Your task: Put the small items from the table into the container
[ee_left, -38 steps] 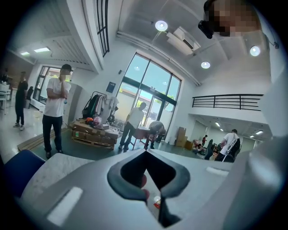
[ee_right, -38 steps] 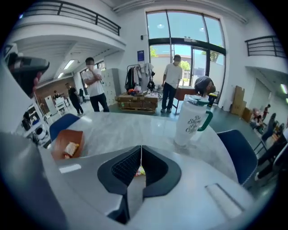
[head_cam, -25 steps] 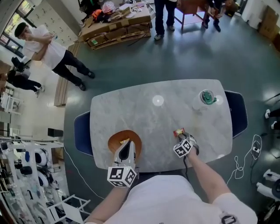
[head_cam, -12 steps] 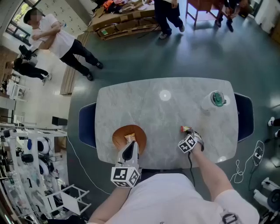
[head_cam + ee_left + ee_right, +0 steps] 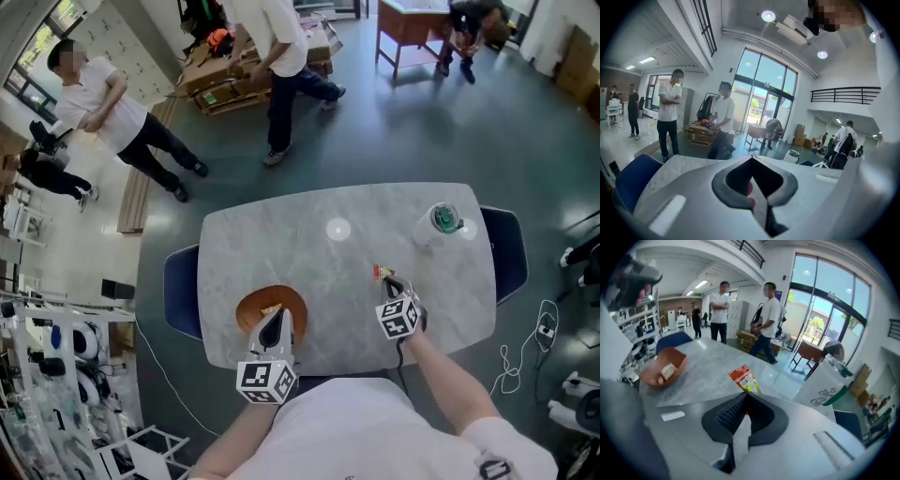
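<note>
Packet point(image 5: 744, 377), red and yellow, pinched in the closed right hand-held gripper point(image 5: 746, 396) above the surface point(image 5: 309, 248). Orange bowl point(image 5: 249, 305) lies well apart leftward, with the closed left hand-held gripper point(image 5: 273, 323) over its near rim. Lidded cup point(image 5: 439, 219) stands beyond.

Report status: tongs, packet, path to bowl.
Right tongs shut on red packet. Left tongs closed, over bowl. Cup off route.
</note>
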